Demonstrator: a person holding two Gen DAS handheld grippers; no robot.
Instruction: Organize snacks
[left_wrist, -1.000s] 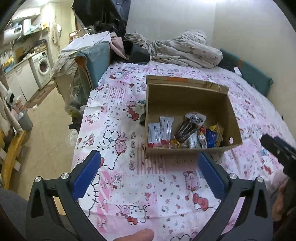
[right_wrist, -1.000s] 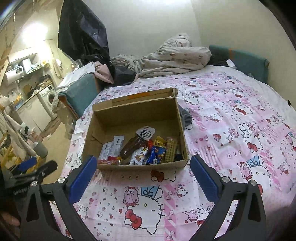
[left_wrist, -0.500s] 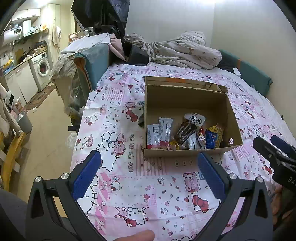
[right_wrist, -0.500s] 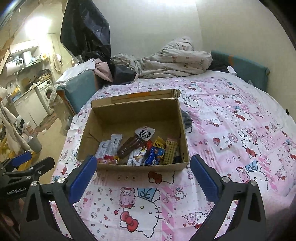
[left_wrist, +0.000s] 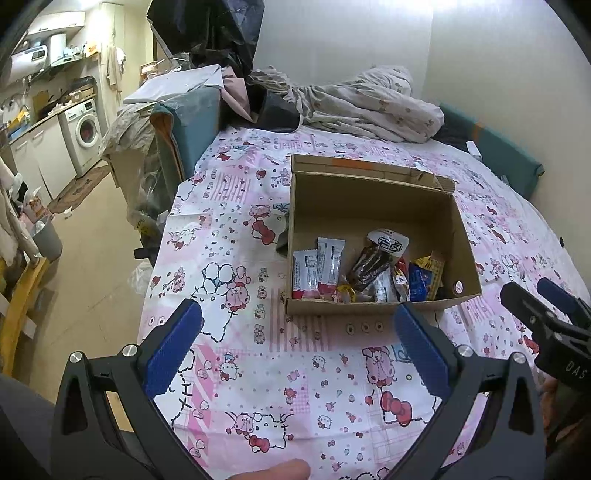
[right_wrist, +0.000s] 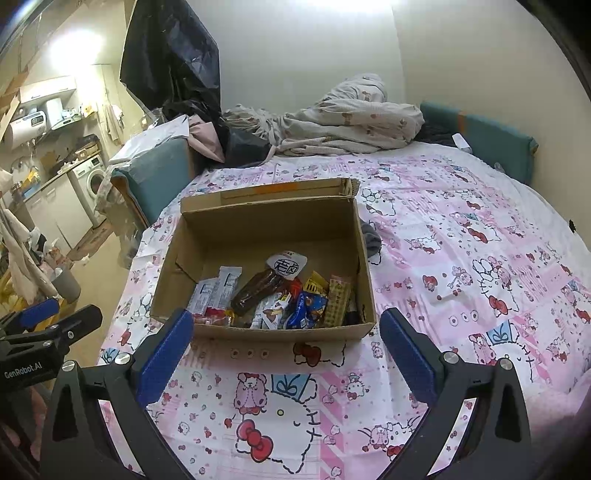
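Note:
An open cardboard box sits on the pink cartoon-print bedsheet. Several snack packets lie heaped against its near wall: two white-grey sachets, a dark brown packet with a white label, and a blue one. My left gripper hovers open just in front of the box, holding nothing. My right gripper is likewise open and empty before the box's near wall. Each gripper shows at the edge of the other's view.
A rumpled duvet and a teal cushion lie at the far end of the bed. A teal padded piece with clothes stands at the bed's left. The floor drops off beyond the left edge. Dark cloth lies beside the box.
Both grippers have shifted slightly and the right one has come further into the left wrist view. Both stay open. The box and snacks have not moved.

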